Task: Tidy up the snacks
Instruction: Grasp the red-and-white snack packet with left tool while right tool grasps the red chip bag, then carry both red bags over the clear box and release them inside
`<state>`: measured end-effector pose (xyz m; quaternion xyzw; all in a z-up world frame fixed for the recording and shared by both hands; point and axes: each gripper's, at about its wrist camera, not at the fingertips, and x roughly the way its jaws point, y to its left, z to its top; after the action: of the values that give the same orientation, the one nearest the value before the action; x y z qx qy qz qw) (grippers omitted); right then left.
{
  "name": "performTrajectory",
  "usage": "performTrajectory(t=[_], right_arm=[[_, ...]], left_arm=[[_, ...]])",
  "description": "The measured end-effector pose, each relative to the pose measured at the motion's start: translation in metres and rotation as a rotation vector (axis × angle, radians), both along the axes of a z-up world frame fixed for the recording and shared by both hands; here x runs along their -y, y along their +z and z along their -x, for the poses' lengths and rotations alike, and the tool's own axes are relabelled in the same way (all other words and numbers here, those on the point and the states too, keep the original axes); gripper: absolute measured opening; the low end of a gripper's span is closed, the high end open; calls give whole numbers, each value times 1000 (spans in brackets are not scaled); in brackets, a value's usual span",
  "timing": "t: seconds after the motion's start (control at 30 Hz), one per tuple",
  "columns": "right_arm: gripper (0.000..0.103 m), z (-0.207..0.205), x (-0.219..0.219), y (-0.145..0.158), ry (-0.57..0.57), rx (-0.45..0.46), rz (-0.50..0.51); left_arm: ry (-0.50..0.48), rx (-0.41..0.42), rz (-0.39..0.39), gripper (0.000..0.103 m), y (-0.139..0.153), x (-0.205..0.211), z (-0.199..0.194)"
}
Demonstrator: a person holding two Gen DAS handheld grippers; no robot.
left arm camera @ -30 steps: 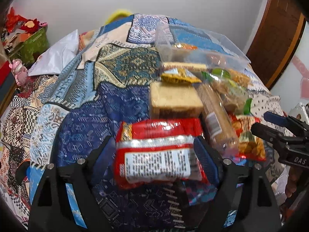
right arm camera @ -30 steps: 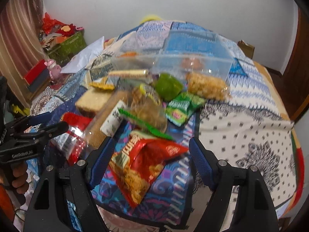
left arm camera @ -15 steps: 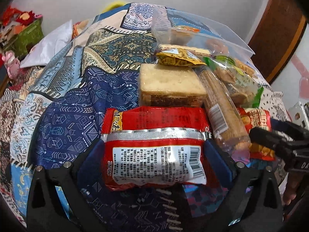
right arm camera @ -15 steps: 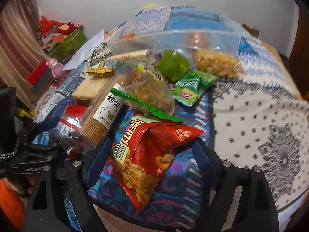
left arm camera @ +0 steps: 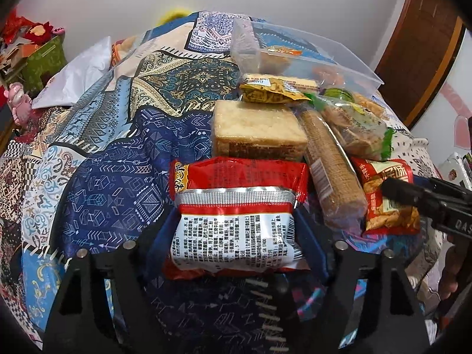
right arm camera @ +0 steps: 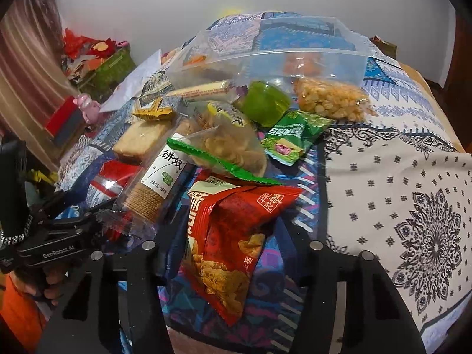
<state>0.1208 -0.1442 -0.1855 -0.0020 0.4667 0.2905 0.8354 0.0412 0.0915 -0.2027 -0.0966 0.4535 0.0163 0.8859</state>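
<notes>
With a few snacks already in the clear plastic bin (right arm camera: 295,59) and most heaped on the bed (right arm camera: 398,162), my left tongs (left arm camera: 236,233) grip the red-and-silver packet (left arm camera: 236,224) while my right tongs (right arm camera: 227,244) straddle the red crisp bag (right arm camera: 230,236), not visibly clamped.

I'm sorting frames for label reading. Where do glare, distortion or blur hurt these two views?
Left wrist view: glare streaks the silver band of the red-and-white packet, though its printed back stays sharp; fisheye bends the quilt edges. Right wrist view: reflections wash the clear plastic bin; the red chip bag looks crisp; corners go dark.
</notes>
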Motion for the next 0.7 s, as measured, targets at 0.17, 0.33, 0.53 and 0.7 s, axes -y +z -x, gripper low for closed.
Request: performTrajectory(t=[0.17,0.33,0.53,0.7], right_arm=[[48,4,7,6,-10,28,7],[44,4,13,19,-18,62,-3],[44,1,21,35,-29,101,-27],[44,-6,27,54,-46,150,-56]], left_arm=[[29,15,0,76,10,-3,7],[47,72,-6,76,33,-8,10],[50,161,-17,76,68,-6,5],[20,223,-29,76,91,6,-11]])
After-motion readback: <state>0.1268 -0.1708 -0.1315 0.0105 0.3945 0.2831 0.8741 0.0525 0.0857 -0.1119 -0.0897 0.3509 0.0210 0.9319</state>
